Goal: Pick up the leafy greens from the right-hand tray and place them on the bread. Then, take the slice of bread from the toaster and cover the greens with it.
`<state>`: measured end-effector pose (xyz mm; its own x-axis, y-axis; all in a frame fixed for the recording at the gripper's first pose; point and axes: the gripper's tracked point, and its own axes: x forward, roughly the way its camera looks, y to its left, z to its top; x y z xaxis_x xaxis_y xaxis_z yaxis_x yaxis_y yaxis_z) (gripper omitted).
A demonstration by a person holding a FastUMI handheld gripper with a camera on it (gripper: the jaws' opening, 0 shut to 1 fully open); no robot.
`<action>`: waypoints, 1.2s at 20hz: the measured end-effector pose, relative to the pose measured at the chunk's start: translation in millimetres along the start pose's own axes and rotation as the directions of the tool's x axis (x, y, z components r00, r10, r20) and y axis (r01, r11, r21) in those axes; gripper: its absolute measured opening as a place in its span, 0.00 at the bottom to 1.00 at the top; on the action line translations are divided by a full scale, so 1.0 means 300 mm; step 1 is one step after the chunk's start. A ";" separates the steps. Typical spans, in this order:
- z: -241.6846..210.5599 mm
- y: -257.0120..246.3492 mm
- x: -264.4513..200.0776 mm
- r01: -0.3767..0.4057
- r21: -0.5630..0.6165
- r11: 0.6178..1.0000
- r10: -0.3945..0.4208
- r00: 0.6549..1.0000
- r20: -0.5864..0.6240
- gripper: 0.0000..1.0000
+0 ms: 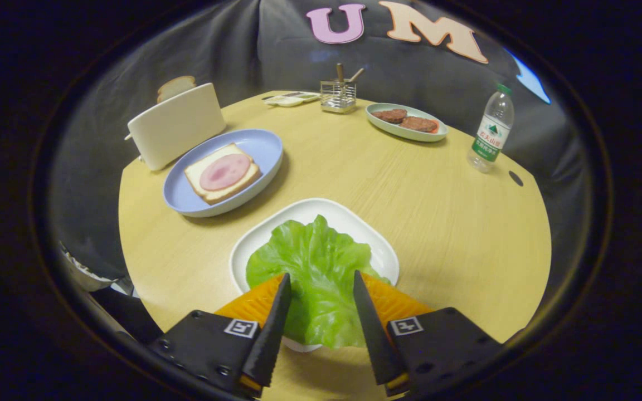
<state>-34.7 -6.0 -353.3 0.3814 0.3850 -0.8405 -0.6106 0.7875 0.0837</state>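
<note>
The round table (455, 223) holds a blue plate (259, 146) with the bread (203, 188) on it, off to the left beyond the fingers. The white tray (379, 245) sits right under the gripper (321, 289). The leafy greens (315, 267) lie between the 2 fingers, long way pointing straight ahead, and the fingers are open, holding nothing yet.

The gripper (321, 281) points forward and tilts downward, its two fingers (272, 323) reaching up from the black finger mounts, each of which carries a square marker on its upper face. The fingers stand apart with a clear gap between them and lean slightly away from each other toward their tips. The tips hang level with each other, neither finger ahead of the other.
</note>
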 end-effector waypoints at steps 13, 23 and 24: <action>0.086 0.016 -0.048 0.048 0.084 0.995 -0.051 0.998 0.031 0.08; 0.312 0.175 -0.119 0.018 0.078 0.997 -0.028 0.991 0.134 0.08; 0.334 0.194 -0.124 0.013 0.077 0.997 -0.024 0.989 0.143 0.08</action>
<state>-15.0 73.8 -263.6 0.4913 0.4307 -0.7571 -0.5504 0.8272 0.1133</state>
